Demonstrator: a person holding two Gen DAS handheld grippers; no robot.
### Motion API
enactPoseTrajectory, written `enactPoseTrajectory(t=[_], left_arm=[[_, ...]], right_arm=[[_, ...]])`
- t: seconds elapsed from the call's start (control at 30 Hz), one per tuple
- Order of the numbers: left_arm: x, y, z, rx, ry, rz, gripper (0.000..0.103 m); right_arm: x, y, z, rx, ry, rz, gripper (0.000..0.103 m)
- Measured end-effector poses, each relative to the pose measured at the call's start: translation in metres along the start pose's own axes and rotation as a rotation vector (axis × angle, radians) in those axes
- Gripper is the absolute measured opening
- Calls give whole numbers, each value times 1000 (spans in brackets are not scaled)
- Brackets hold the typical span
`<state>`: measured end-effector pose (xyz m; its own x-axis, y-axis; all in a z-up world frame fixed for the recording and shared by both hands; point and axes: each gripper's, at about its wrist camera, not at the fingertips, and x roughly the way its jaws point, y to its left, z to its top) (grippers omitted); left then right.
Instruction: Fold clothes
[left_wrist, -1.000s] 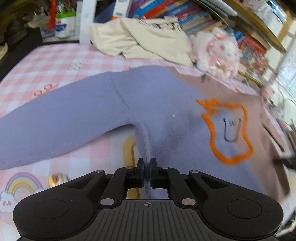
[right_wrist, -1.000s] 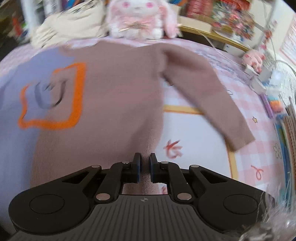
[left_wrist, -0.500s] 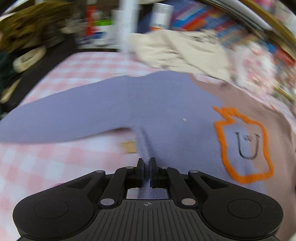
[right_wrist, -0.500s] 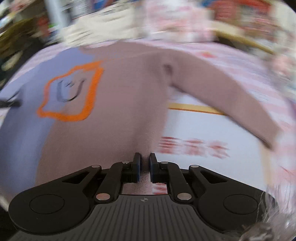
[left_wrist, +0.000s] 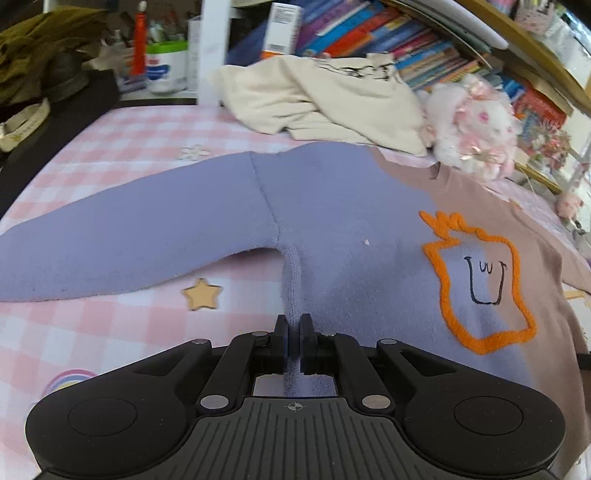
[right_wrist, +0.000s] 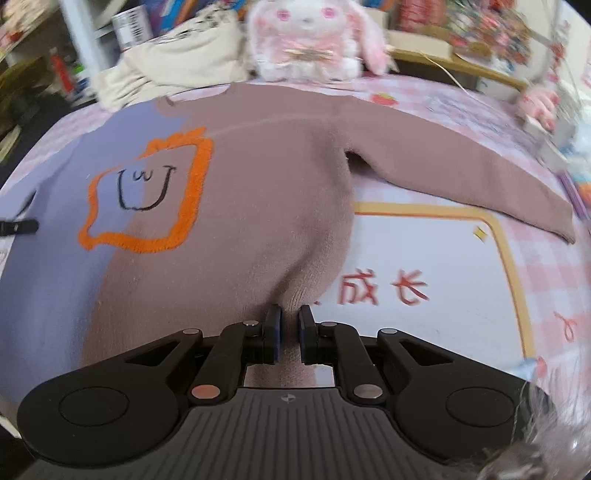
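A two-tone sweater (left_wrist: 343, 221) lies face up on a pink checked cloth, lilac on one half and brown on the other (right_wrist: 280, 155), with an orange-outlined face patch (left_wrist: 484, 284) on the chest. Both sleeves stretch outward: the lilac one (left_wrist: 129, 240) and the brown one (right_wrist: 461, 170). My left gripper (left_wrist: 294, 325) is shut on the lilac side seam near the hem. My right gripper (right_wrist: 289, 314) is shut on the brown side edge near the hem, where the fabric bunches between the pads.
A cream garment (left_wrist: 325, 96) lies crumpled beyond the collar. A white and pink plush rabbit (right_wrist: 310, 37) sits next to it. Bookshelves (left_wrist: 388, 40) and clutter line the far edge. A dark bag (left_wrist: 48, 74) stands at the far left. The other gripper's tip (right_wrist: 18, 227) shows at the left edge.
Both grippers stayed shut on the sweater's lower edges while drawing it toward me across the cloth; a star print now shows beneath the lilac sleeve. The views have sharpened after motion blur.
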<state>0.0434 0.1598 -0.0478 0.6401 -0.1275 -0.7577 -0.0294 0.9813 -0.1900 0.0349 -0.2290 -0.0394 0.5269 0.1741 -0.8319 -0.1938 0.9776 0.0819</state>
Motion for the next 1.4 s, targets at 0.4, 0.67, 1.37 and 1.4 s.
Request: enactPoseTrajectory(t=[0.4,0.67,1.37,1.4], left_arm=[[6,22,12,-70,-11,24,9],[-16,35,-7,-182,2,-20,26],[-12,28,-9,-113,5,0,8],[-13,27,-10,-113,6,3,9]], right_arm=[[-4,11,-7,-2,24,95,17],[-7,3,-9,64,37,126,30],[-8,12,-13,43,11,69,11],[-8,12,-14,44,10,65,12]])
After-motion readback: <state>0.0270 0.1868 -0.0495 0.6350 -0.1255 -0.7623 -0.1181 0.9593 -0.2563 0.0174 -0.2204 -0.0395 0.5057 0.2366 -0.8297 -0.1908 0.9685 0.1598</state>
